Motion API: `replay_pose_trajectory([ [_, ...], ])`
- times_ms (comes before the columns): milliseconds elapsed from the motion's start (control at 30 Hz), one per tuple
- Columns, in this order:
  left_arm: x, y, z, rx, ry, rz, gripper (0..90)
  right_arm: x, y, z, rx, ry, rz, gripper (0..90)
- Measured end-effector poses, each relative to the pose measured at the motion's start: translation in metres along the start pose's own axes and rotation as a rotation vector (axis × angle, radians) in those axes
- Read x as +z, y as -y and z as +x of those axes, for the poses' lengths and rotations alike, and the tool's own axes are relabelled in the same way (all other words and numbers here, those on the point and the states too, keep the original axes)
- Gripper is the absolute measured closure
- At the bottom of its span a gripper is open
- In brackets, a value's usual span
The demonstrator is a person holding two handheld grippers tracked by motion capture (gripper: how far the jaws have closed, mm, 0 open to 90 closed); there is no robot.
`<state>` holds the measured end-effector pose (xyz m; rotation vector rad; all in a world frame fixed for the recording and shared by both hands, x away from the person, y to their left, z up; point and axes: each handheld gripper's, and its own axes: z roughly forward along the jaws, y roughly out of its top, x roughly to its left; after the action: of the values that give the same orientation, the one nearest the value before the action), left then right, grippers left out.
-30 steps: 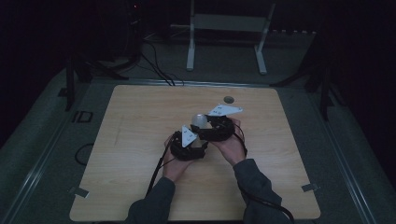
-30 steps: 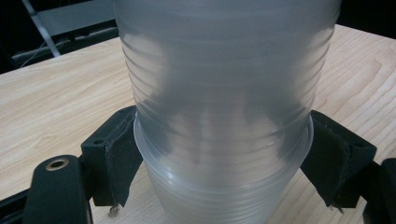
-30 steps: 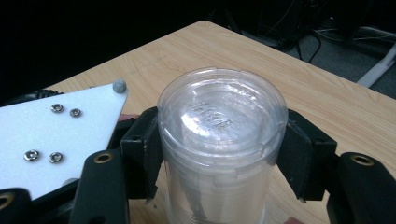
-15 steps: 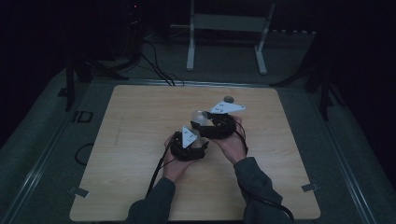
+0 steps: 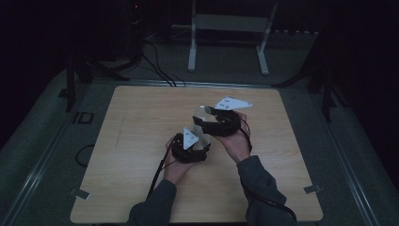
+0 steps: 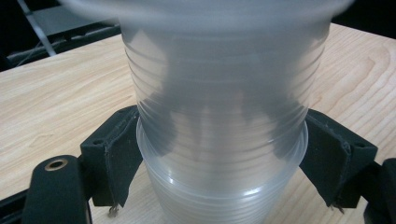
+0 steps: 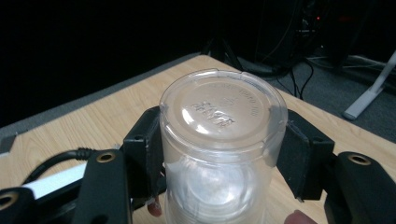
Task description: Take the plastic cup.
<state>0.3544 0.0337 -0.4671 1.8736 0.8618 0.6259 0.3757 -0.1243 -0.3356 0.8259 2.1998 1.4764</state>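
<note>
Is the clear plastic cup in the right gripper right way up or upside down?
Upside down: the top cup shows its embossed flat base uppermost between the right gripper pads.

high view: fixed above the person's side, looks forward and down on the whole table point(image 5: 141, 141), far off | left gripper view: rides the left gripper point(image 6: 219, 154), looks along its jaws, very near the clear cups point(image 6: 219, 116) between them | right gripper view: rides the right gripper point(image 7: 217, 154), equally near | shared: cups, tabletop

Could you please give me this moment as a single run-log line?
scene: wooden table | left gripper: shut on lower cup | right gripper: shut on upper cup, jaws just closing | cups: nested, upside down
</note>
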Motion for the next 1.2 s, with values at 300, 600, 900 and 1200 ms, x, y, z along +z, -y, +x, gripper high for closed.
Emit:
replay_pose_trajectory([
  [300, -0.007, -0.001, 0.002, -0.014, 0.015, 0.002, 15.6, -0.013, -0.010, 0.001, 0.001, 0.006, -0.036, 39.3],
  [600, -0.021, -0.002, 0.006, -0.039, 0.013, -0.010, 15.4, -0.035, -0.022, 0.001, -0.010, 0.023, -0.088, 39.3],
  [900, -0.035, 0.002, 0.004, -0.043, 0.018, -0.030, 16.0, -0.059, -0.025, -0.008, -0.001, 0.040, -0.130, 39.3],
  [1200, -0.050, 0.004, 0.004, -0.025, 0.018, -0.046, 17.5, -0.071, -0.011, -0.024, 0.033, 0.091, -0.115, 39.4],
])
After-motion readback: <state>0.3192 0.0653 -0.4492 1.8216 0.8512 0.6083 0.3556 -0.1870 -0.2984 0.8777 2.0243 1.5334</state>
